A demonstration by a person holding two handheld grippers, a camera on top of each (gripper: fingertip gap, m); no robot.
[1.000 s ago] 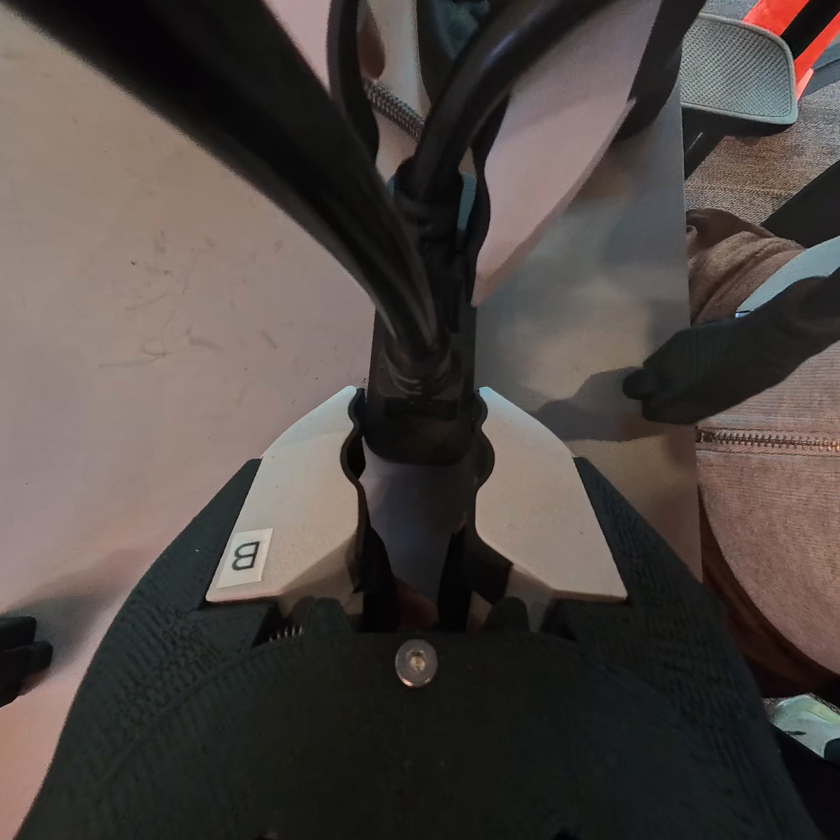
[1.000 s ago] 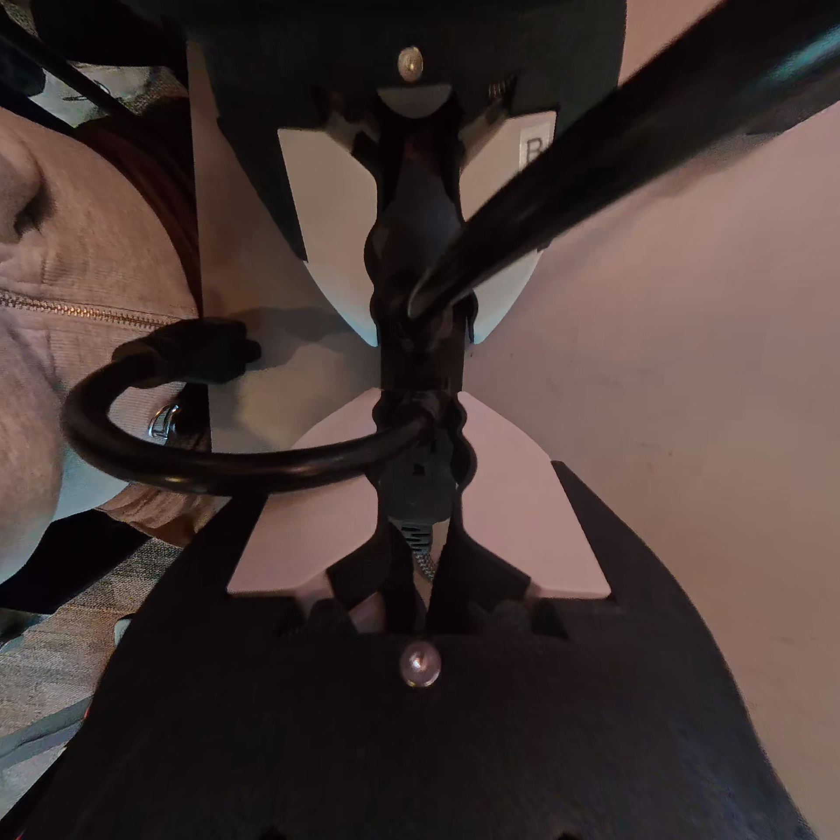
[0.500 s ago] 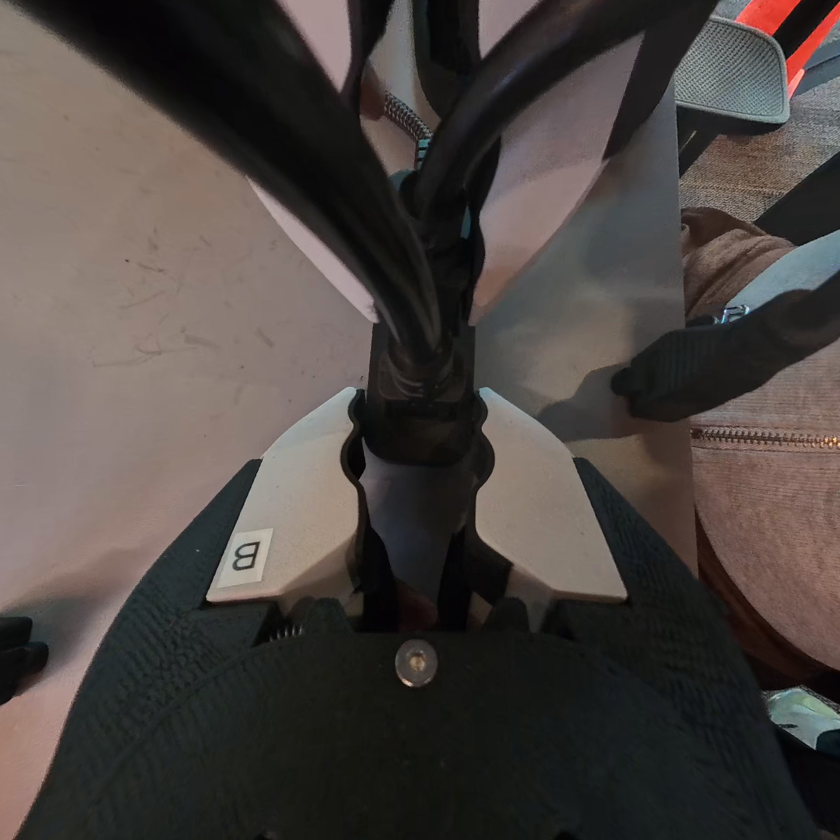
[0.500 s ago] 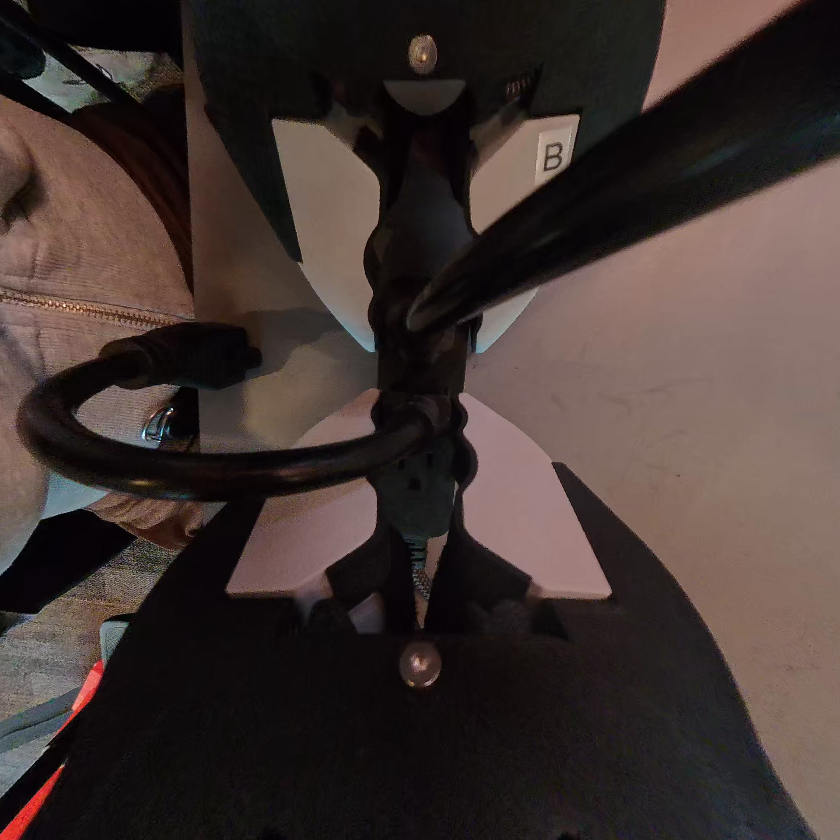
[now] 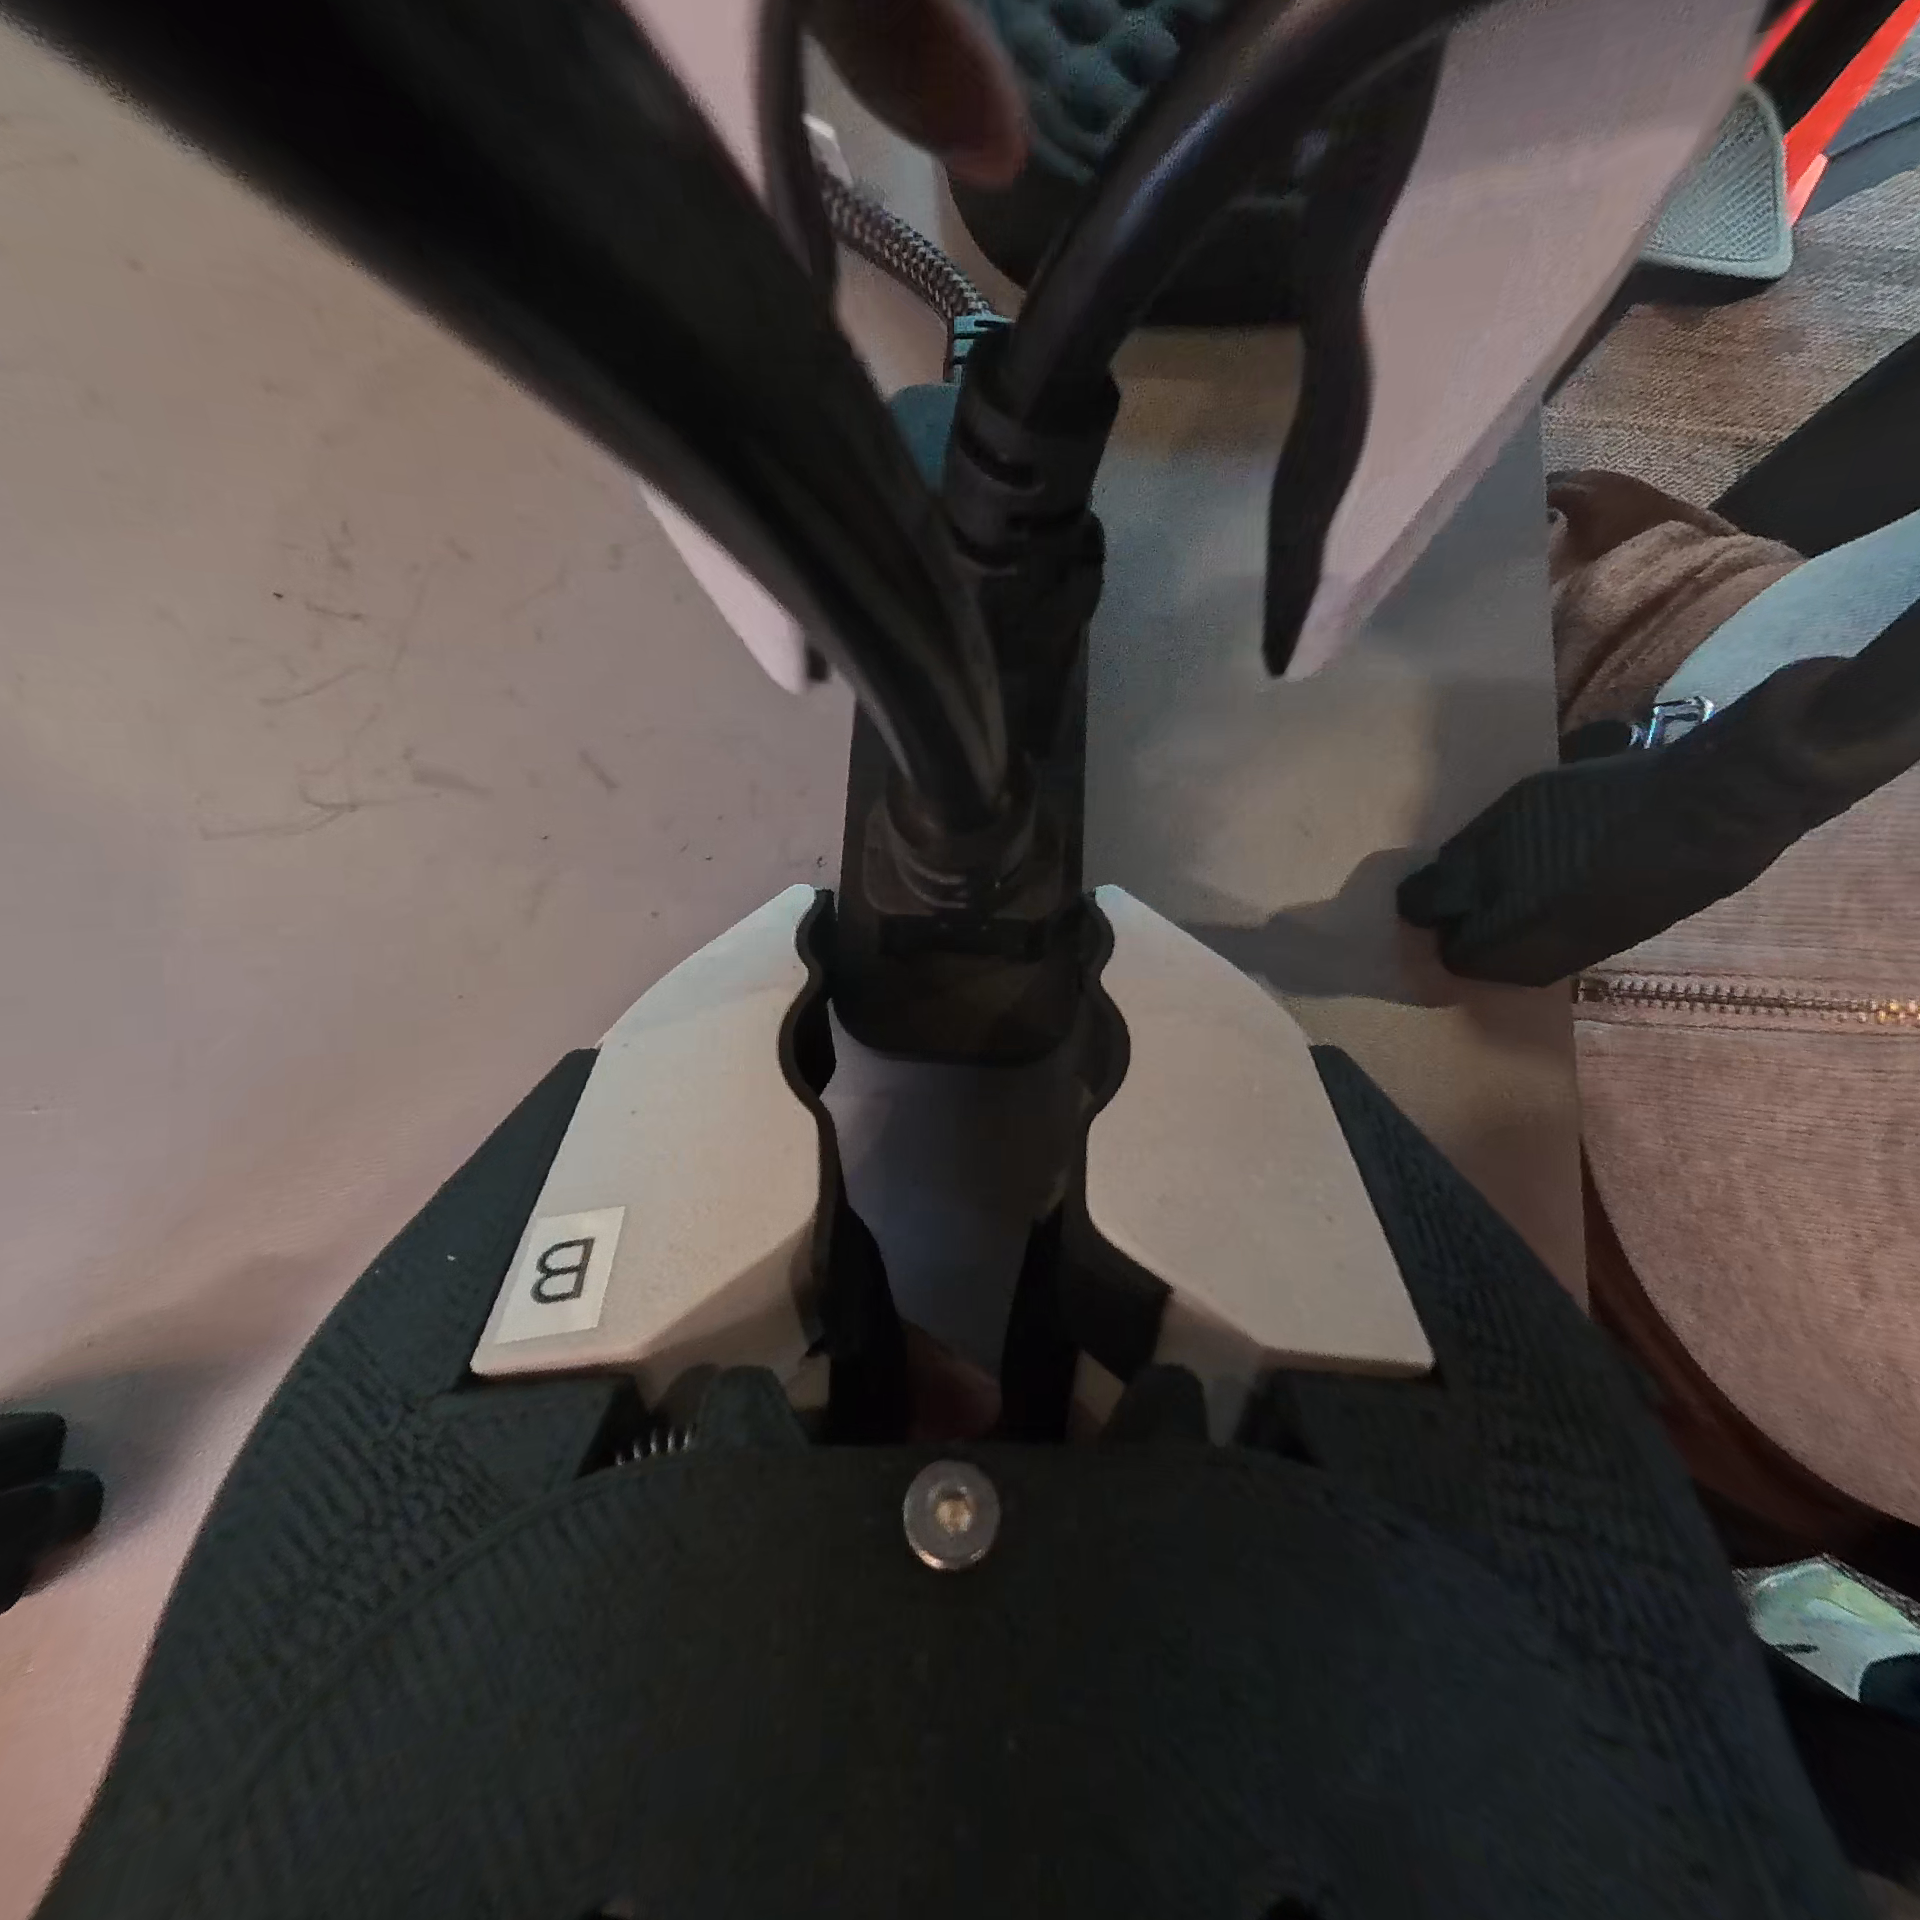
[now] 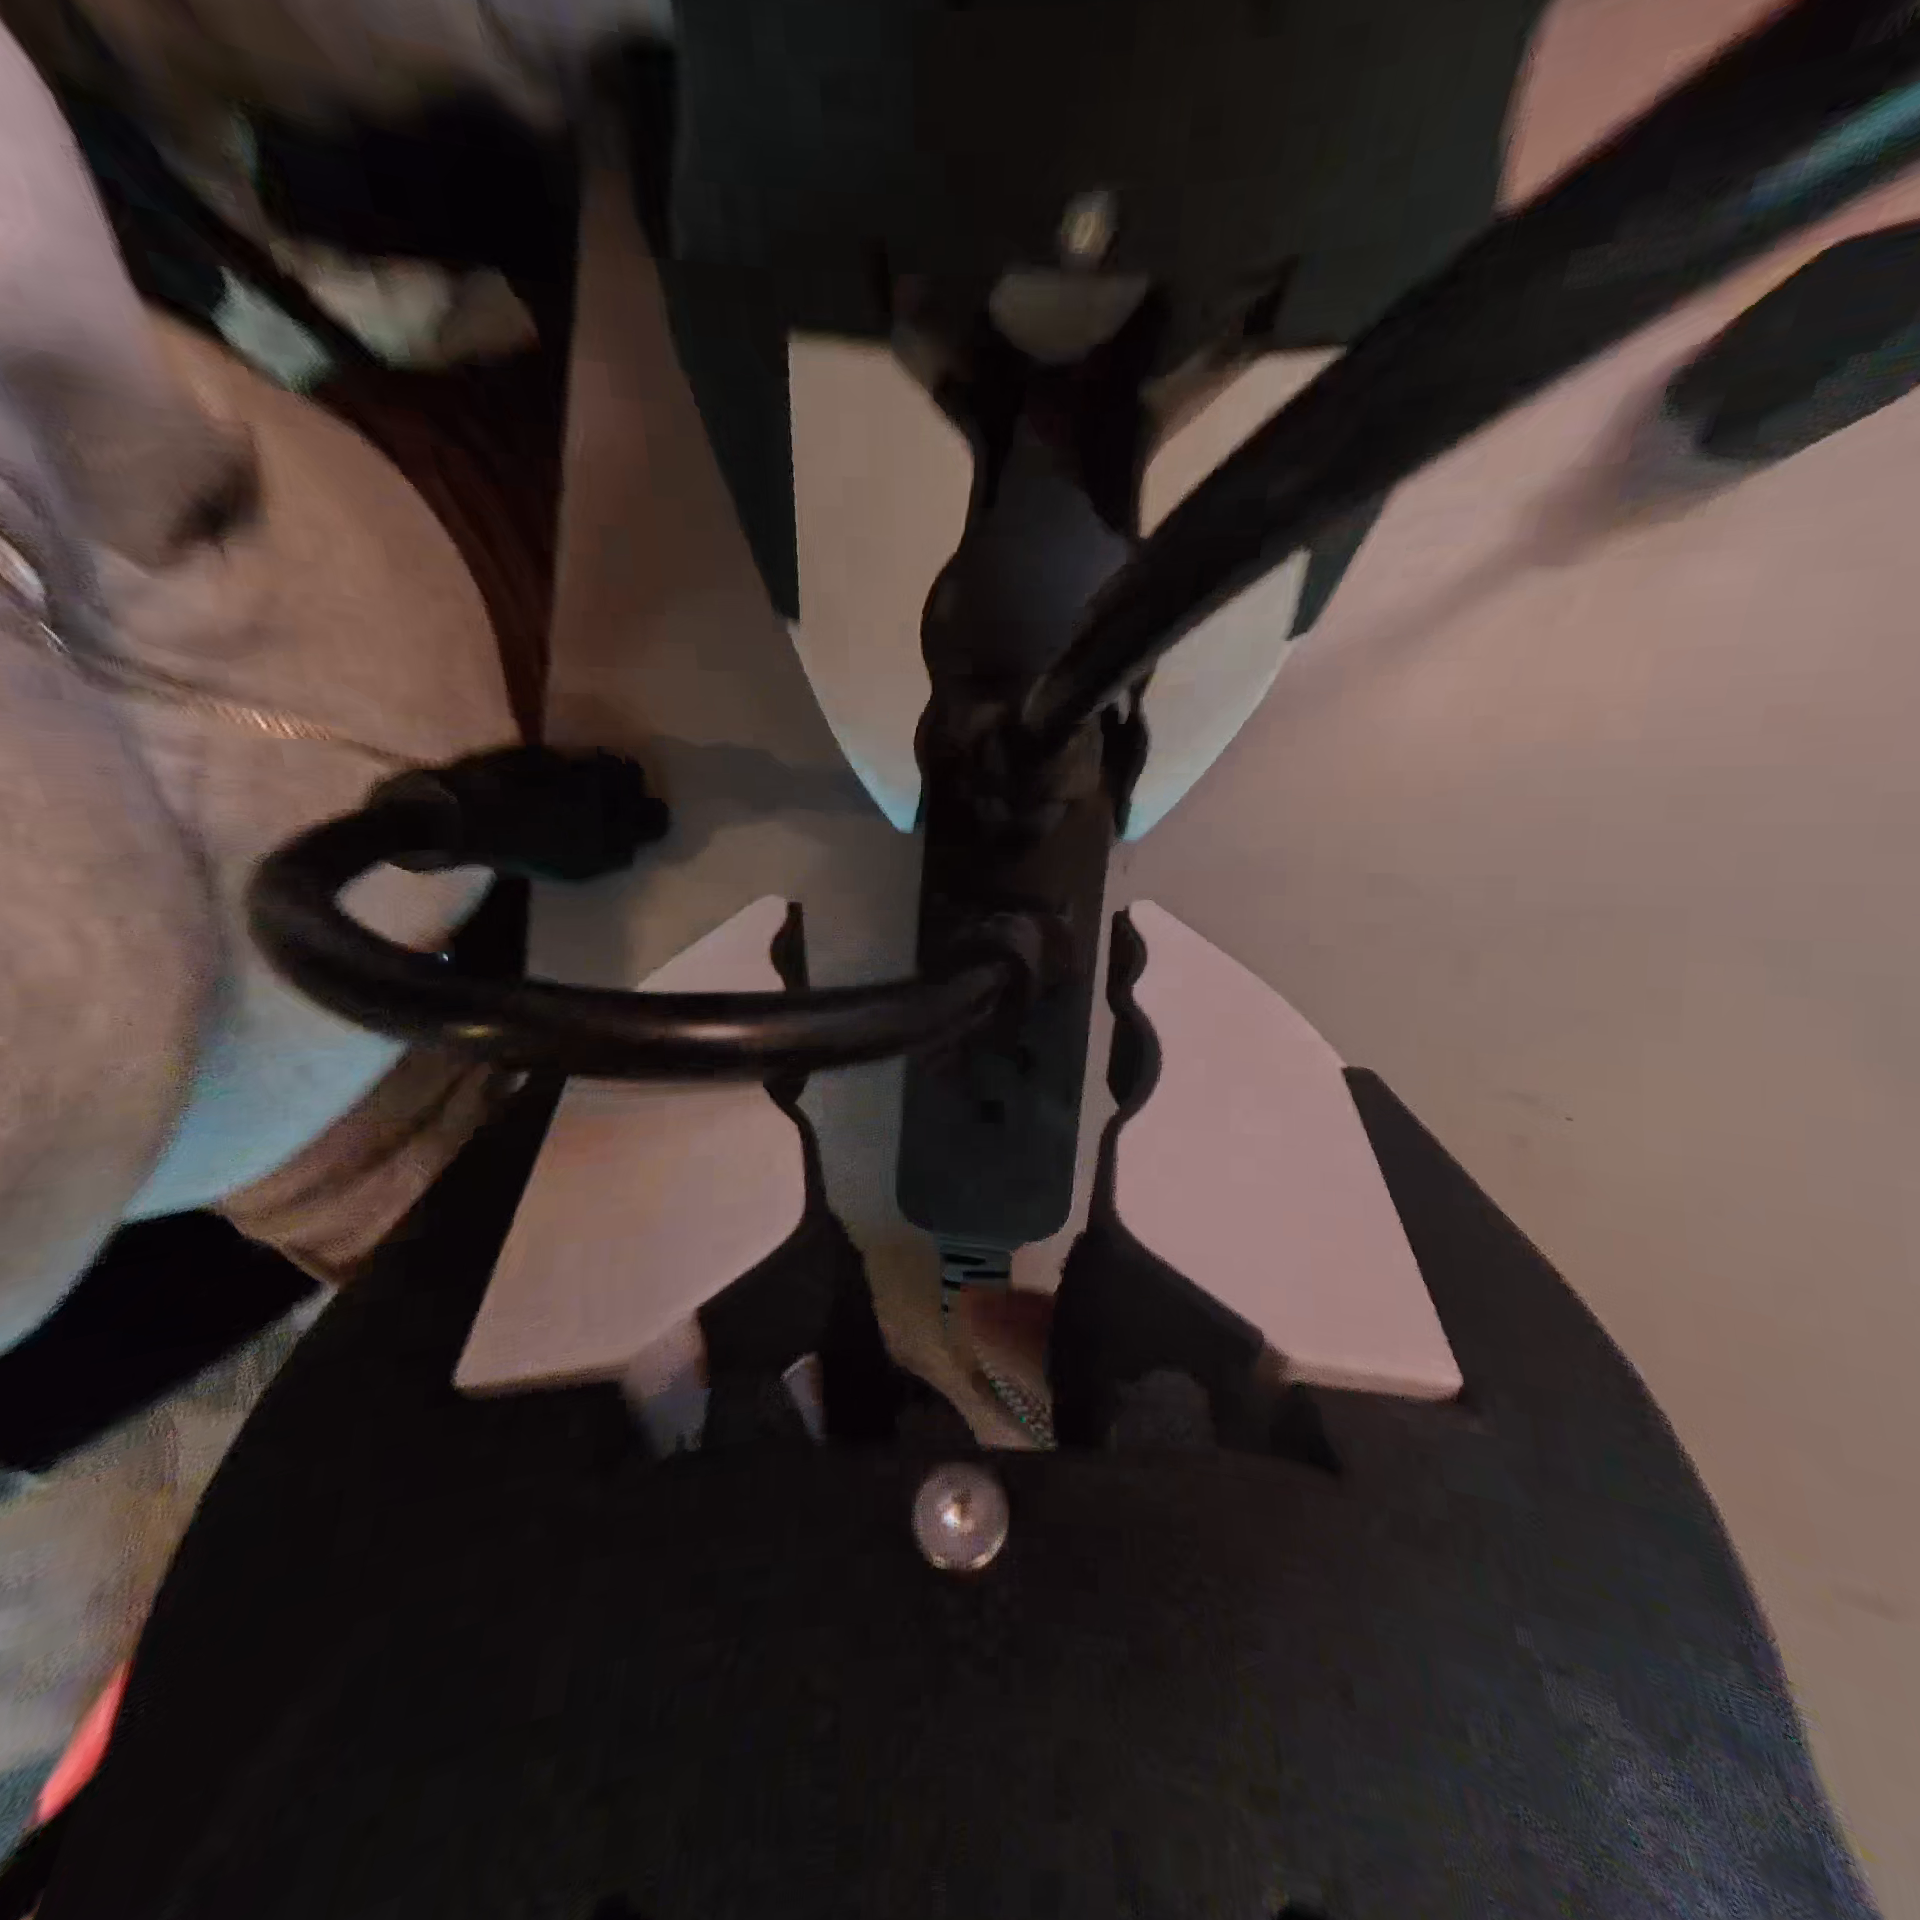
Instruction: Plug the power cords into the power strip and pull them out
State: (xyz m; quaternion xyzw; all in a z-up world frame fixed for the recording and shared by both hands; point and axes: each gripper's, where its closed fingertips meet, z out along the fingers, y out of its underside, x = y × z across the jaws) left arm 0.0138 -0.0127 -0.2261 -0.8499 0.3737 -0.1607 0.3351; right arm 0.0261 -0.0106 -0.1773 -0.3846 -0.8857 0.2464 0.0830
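Black power strip (image 5: 961,831) is being clamped at one end by the left hand-held gripper (image 5: 956,977). Its long axis is pointing straight toward the right hand-held gripper (image 6: 956,997), whose fingers are being held open around the other end, above the surface (image 5: 312,623).

black power strip (image 5: 961,790) | flat on table | two black cords (image 6: 644,1023) plugged

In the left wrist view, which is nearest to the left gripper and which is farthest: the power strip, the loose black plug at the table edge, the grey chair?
1. power strip: clamped between the fingers of the left gripper.
2. loose black plug: to the right, at the table edge.
3. grey chair: far upper right, on the floor beyond the table.
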